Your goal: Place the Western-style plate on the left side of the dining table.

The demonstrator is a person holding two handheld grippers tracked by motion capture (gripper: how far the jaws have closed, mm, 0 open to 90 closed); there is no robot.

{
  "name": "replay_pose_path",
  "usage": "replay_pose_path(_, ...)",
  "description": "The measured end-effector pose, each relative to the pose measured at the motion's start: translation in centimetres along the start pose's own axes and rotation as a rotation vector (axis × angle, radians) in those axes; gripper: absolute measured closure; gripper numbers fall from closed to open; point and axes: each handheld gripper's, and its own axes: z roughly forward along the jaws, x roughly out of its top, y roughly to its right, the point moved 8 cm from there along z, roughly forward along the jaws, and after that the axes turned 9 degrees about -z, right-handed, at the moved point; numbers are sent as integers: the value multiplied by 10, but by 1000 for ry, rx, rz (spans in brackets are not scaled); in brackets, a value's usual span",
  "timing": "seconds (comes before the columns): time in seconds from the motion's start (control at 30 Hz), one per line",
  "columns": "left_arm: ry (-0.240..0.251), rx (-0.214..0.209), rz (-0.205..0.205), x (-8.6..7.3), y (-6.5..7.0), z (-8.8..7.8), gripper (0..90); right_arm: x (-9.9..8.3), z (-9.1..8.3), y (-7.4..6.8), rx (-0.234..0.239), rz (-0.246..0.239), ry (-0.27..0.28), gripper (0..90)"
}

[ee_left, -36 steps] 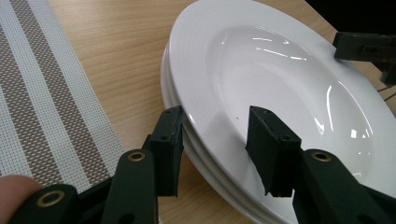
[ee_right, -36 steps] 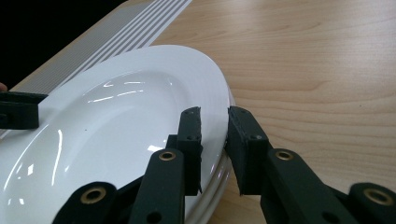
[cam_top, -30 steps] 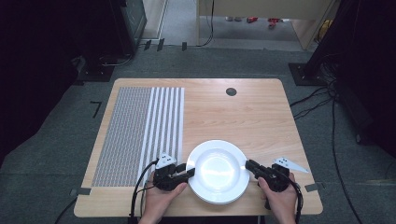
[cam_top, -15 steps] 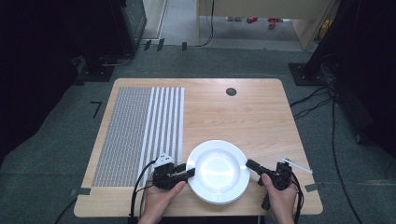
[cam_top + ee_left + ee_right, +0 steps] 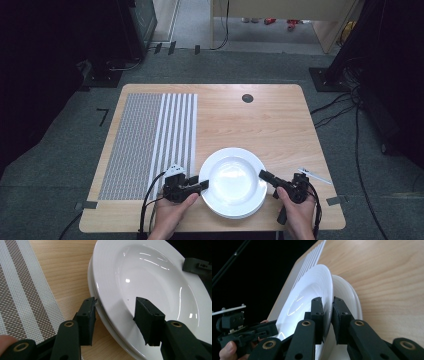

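The top plate [image 5: 312, 297] of a stack is clamped at its rim by the right tongs [image 5: 327, 305] for lifting off the lower plate [image 5: 348, 293]; the left tongs [image 5: 115, 312], parted, straddle the opposite rim.

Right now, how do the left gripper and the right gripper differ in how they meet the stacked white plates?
The right gripper is shut on the top plate, its fingers pinching the rim from both faces. The left gripper stands open, its fingers straddling that plate's rim without pressing. The right gripper has lifted its side clear of the bottom plate; on the left gripper's side the two plates lie close together. Both are black and hand-held, at opposite rims.
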Motion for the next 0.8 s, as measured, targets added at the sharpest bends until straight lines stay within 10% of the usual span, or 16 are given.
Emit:
replay_pose_path(0.3, 36, -12, -18, 3, 1, -4, 577, 5, 3, -11, 30, -130, 51, 808)
replay_pose_path(0.8, 54, -107, -108, 6, -6, -6, 673, 9, 11, -16, 56, -113, 87, 825)
